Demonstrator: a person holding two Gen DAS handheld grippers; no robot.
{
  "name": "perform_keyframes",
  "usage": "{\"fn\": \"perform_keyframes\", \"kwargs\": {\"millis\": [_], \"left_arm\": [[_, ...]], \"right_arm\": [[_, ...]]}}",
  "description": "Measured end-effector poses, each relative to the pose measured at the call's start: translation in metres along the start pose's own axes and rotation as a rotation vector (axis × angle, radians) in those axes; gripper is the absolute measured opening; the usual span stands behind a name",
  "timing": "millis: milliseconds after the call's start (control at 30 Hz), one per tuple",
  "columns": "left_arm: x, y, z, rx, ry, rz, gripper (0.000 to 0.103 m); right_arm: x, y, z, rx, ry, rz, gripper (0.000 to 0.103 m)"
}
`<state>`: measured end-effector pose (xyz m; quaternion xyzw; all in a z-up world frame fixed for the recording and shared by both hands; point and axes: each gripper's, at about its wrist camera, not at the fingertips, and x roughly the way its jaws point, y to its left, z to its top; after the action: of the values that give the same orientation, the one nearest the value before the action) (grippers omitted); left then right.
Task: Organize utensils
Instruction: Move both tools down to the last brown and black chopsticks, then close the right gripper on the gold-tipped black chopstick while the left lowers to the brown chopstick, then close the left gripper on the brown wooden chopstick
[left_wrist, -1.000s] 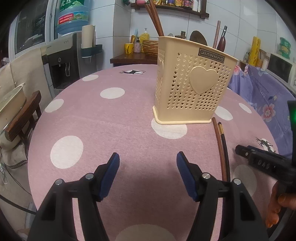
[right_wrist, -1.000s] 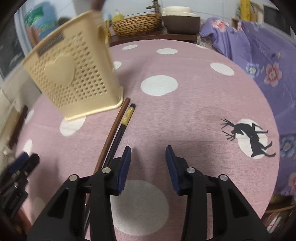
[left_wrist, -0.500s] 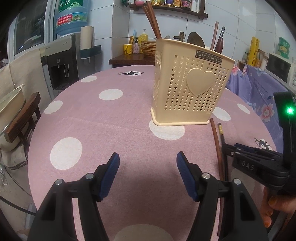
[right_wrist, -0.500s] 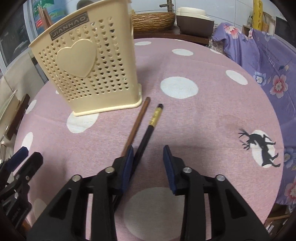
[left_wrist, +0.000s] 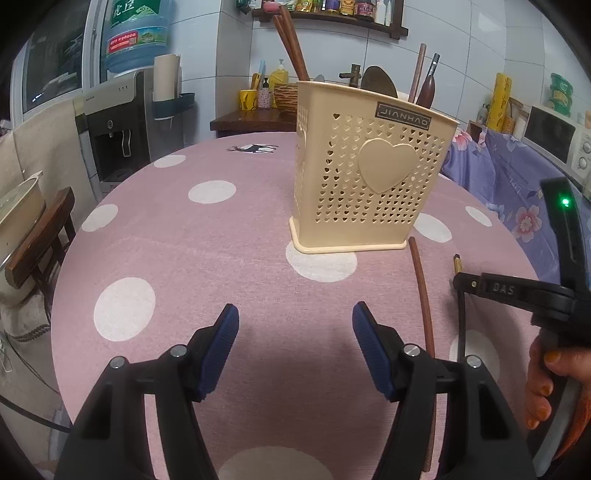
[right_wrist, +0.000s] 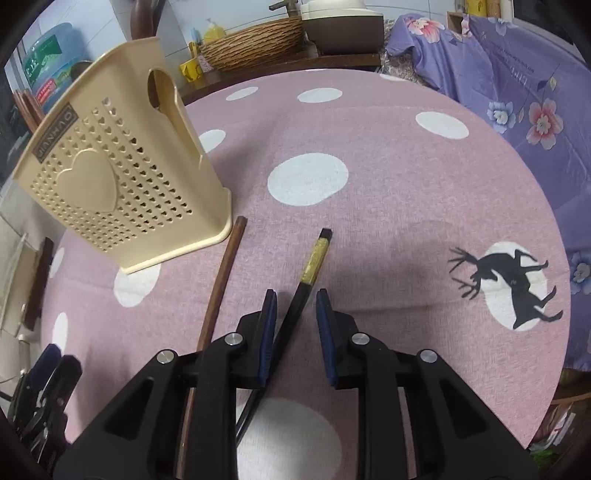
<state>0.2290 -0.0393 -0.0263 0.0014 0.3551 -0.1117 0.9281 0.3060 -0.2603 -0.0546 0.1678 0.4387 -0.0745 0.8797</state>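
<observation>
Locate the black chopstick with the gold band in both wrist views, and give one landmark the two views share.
Left wrist view: black chopstick at the right, partly hidden behind the right gripper, beside the brown chopstick.
Right wrist view: lower centre, its shaft between the right gripper's jaws, gold band pointing up and away.
Shared landmark: the beige holder with the heart.

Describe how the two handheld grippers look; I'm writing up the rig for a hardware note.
Both are black plastic. The left gripper and the right gripper each have two angular arms with silver pivot screws and ribbed dark-blue pads. Seen from the left wrist camera, the right one bears raised letters "DAS" and a green indicator light. The hand holding it wears orange nail polish.
</observation>
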Motion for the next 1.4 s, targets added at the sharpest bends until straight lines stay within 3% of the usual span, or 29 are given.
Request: {"fn": "perform_keyframes", "kwargs": {"millis": [100,233,467,600,767,833,1233,1400], "left_arm": [[0.001,-0.004,0.002,0.018,0.003,-0.005,0.064],[0.006,-0.013,0.006,0.048,0.015,-0.033,0.064],[0.031,-0.038,0.016,0.126,0.129,-0.164,0.064],[0.048,-0.064,0.023,0.181,0.190,-0.232,0.057],[0.076,-0.094,0.031,0.228,0.243,-0.231,0.041],[0.084,-0.103,0.033,0.243,0.255,-0.225,0.039],[0.110,-0.126,0.050,0.300,0.241,-0.148,0.026],[0.115,-0.129,0.055,0.304,0.227,-0.130,0.010]], "right_arm": [[0.005,0.001,0.006,0.016,0.001,0.000,0.021],[0.013,0.004,0.014,-0.005,-0.011,-0.034,0.011],[0.007,-0.018,0.024,0.027,0.004,0.023,0.009],[-0.001,-0.035,0.027,0.062,-0.008,0.042,0.009],[-0.010,-0.049,0.028,0.082,-0.030,0.044,0.009],[-0.012,-0.052,0.027,0.085,-0.036,0.038,0.009],[-0.016,-0.062,0.024,0.096,-0.048,0.039,0.009],[-0.016,-0.061,0.023,0.103,-0.047,0.047,0.009]]}}
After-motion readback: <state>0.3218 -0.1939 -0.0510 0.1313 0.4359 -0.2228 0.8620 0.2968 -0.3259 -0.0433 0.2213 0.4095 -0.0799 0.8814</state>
